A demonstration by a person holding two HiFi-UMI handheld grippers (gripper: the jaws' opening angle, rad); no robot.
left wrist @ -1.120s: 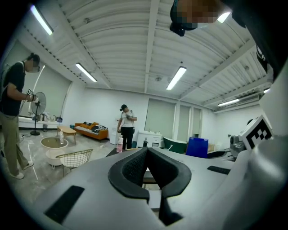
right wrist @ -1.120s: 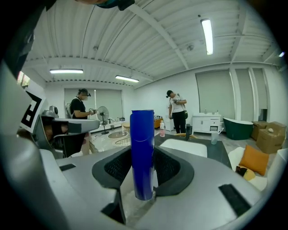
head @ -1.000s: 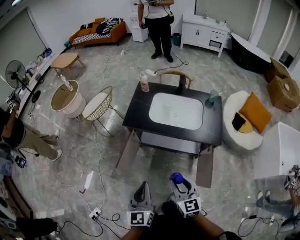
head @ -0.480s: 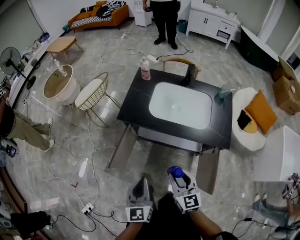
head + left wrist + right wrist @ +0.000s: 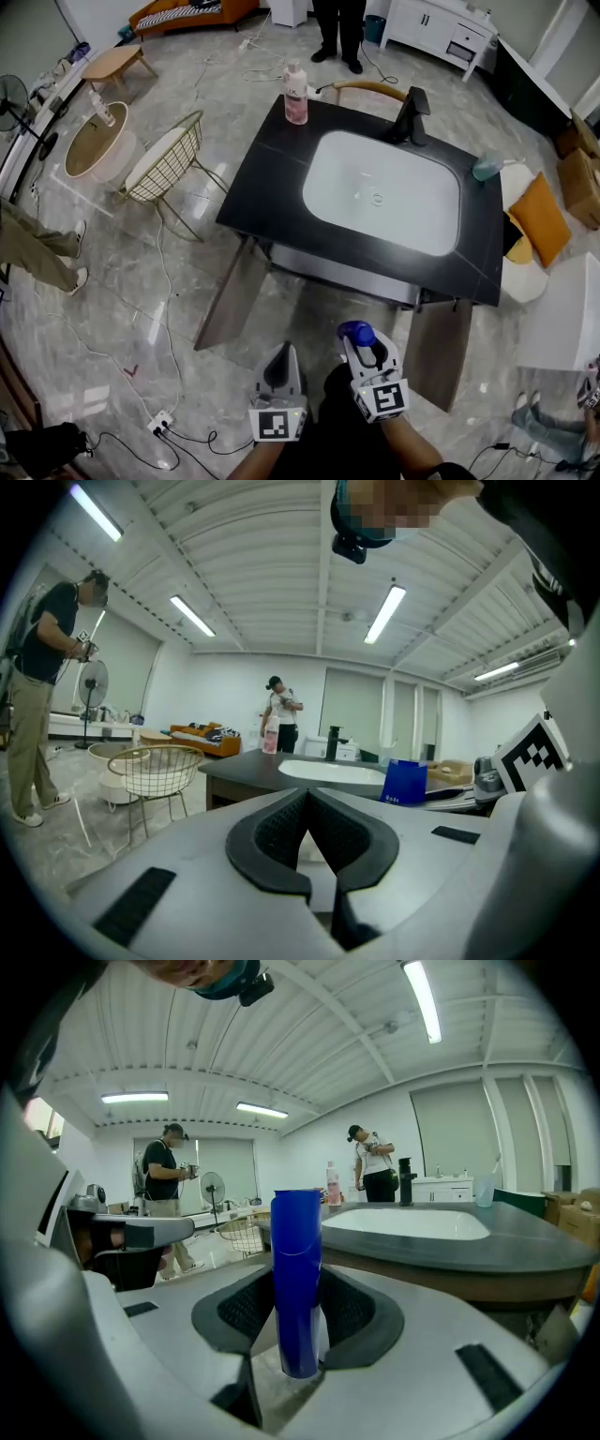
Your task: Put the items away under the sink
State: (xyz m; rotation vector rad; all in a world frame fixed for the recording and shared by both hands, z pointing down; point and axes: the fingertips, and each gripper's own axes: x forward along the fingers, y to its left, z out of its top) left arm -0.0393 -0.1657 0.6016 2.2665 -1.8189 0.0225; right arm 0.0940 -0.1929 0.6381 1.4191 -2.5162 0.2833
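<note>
Short of the near edge of the black sink counter point(image 5: 264, 197), the right gripper point(image 5: 367, 349) is clamped on an upright blue cylindrical plastic container point(image 5: 356, 332). Just beside it, the left gripper point(image 5: 281, 356) has its jaws pressed together. A pink bottle point(image 5: 295, 92) stands at the counter's far left corner.

2 hand-held grippers, both pale grey plastic with tapering noses: the left hand-held gripper point(image 5: 279, 354) and the right hand-held gripper point(image 5: 367, 349). Each has black ribbed jaw pads point(image 5: 272, 832) and a white cube point(image 5: 276, 427) with black square markers at the rear. The person wears dark clothing point(image 5: 328, 455)
</note>
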